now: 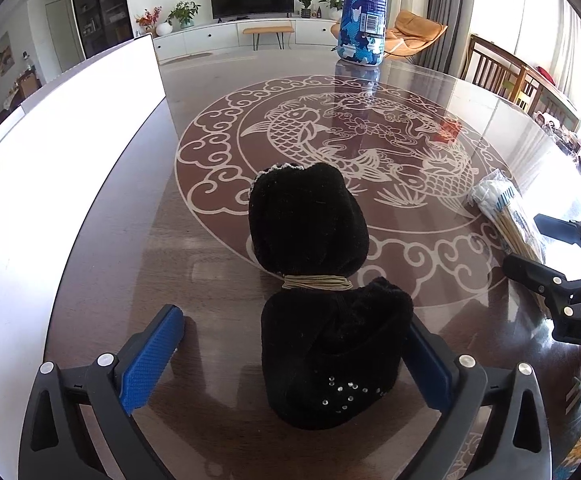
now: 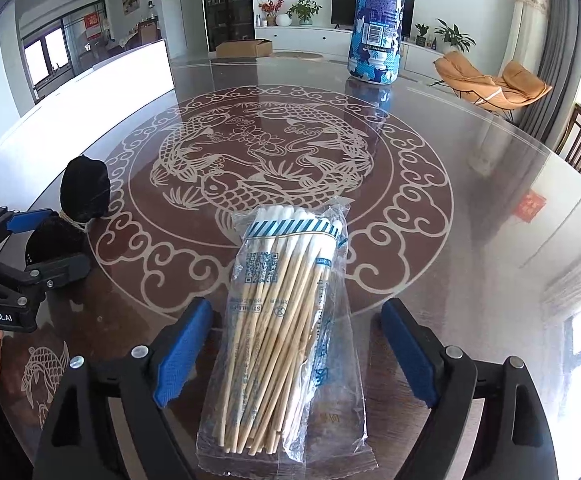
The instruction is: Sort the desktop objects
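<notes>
Fingers spread wide on both grippers, nothing held.

Left gripper (image 1: 294, 364) straddles a soft black velvet pouch (image 1: 322, 292) lying at lower centre on the worktop (image 1: 138, 240); its cord-tied neck looks the firmest hold. Right gripper (image 2: 294, 354) flanks a light, crinkly, slippery cotton swab packet (image 2: 286, 336) at lower centre, best pinched across the stiff sticks.
</notes>
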Tool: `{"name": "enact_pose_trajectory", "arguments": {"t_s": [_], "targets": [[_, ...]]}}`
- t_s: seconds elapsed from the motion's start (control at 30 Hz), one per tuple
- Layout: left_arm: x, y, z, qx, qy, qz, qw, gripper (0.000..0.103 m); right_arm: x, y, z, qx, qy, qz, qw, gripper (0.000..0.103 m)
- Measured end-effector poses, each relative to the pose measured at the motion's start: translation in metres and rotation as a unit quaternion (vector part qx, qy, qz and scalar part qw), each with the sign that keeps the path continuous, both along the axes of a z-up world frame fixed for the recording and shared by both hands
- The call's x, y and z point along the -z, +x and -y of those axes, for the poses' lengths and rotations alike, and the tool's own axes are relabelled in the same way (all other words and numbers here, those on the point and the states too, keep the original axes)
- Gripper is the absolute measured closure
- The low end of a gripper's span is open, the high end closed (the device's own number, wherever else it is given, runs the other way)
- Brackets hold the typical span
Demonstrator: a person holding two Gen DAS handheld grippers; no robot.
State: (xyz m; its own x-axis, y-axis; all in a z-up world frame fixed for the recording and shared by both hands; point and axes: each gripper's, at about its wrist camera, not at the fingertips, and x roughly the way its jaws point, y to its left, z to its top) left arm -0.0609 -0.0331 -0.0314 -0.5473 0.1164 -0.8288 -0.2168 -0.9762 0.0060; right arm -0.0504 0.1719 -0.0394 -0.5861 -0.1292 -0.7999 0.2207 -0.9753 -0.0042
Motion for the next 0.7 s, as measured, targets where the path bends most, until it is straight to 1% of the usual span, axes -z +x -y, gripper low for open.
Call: {"name": "enact_pose_trajectory", "arguments": {"t_s": [0.43,0.5,0.7], "targets": [[0.0003,0.0003,-0.0001,0.0,0.0,0.0,1.0,0.0,-0.0002,0.0002,0.0003,0.0,0.0,0.0,1.0,0.015],[0.0003,0.0003,-0.0001,0.0,0.0,0.0,1.0,0.0,0.0004,0.0,0.0004,0.0,0.001,0.001,1.0,0.012],[0.0005,0.0001,-0.0002,0.0,0.0,0.0,1.0,0.0,0.0015,-0.0005,0.0009,0.0,0.002,0.002,1.0,0.011]]}}
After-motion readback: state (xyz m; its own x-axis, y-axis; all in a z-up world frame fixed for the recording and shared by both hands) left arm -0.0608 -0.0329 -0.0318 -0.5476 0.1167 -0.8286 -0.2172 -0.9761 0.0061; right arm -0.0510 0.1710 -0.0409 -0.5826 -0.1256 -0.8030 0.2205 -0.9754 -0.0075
